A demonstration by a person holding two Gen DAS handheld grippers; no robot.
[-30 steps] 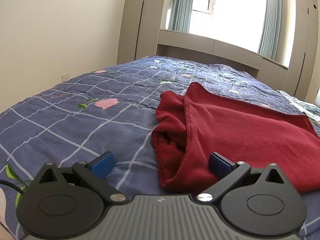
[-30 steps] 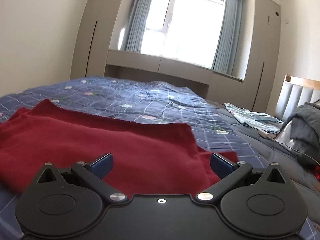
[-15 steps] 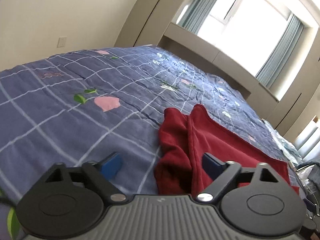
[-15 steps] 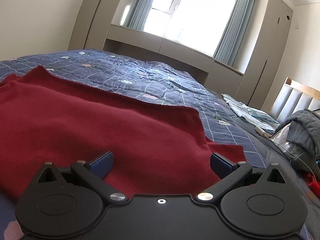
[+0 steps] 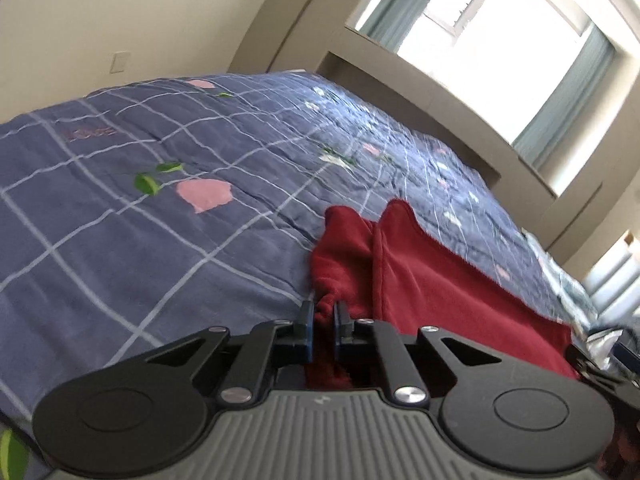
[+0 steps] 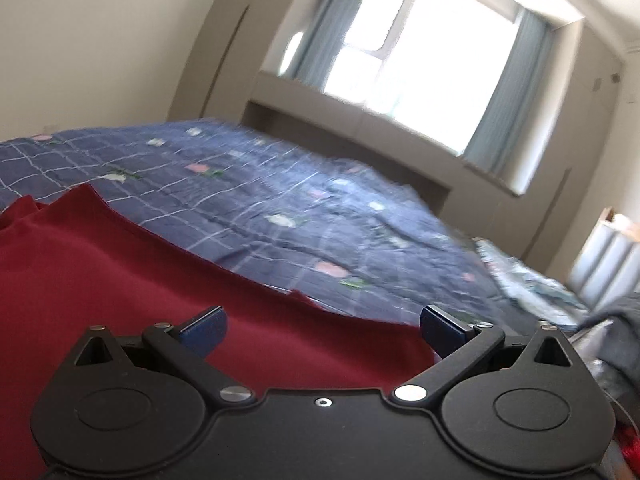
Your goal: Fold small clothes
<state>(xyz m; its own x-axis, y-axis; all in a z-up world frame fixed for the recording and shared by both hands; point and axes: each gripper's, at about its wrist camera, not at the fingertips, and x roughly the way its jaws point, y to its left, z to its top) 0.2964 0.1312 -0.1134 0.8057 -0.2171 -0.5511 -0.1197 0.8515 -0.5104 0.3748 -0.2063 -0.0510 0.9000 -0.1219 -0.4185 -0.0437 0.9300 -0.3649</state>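
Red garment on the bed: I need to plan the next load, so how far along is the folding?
Barely begun. The red garment lies spread on the bedspread, with no neat fold visible. The left hand-held gripper pinches its bunched end; the right hand-held gripper is open. Folding remains.

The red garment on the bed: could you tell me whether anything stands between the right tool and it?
Nothing visible does. The right tool hangs open just over the red garment, with only bare cloth between its fingers. The left tool is already shut on the garment's bunched edge.
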